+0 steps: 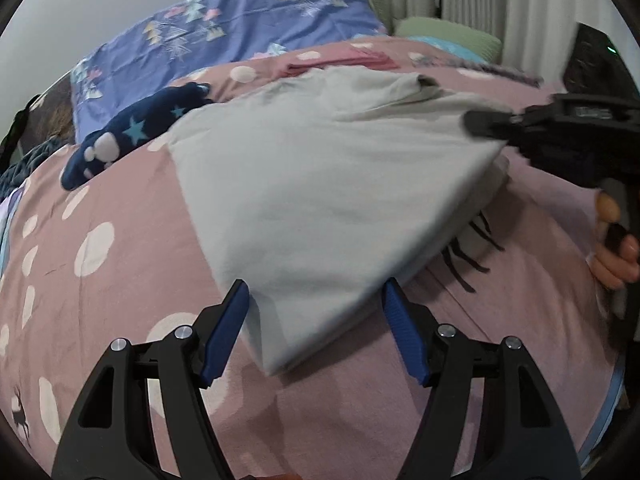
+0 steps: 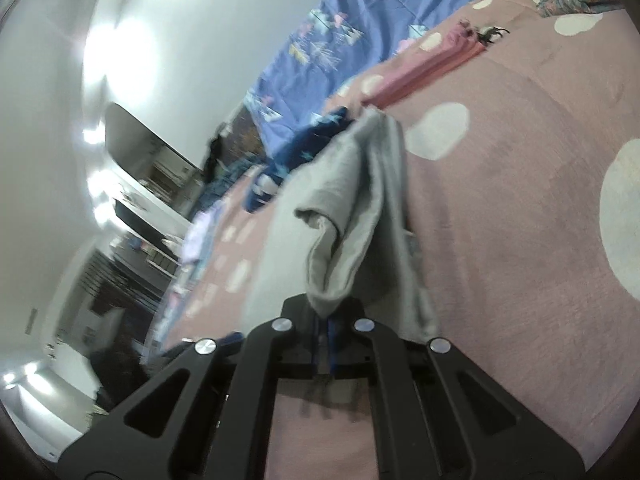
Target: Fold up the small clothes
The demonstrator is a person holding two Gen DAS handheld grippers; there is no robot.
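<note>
A bed covered in a pink, white-dotted quilt carries a light grey cotton garment, navy star-patterned socks, a folded pink cloth and a purple tree-print pillow.

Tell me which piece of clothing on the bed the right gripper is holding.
The grey garment; the right gripper is shut on its edge. The navy star-print one lies untouched.

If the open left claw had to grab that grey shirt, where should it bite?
Probably the near corner of the grey shirt, coming in low from the front. That corner lies flat on the pink bedspread and points between the open left gripper, so one finger could slide beneath. The right gripper already pinches the far edge.
</note>
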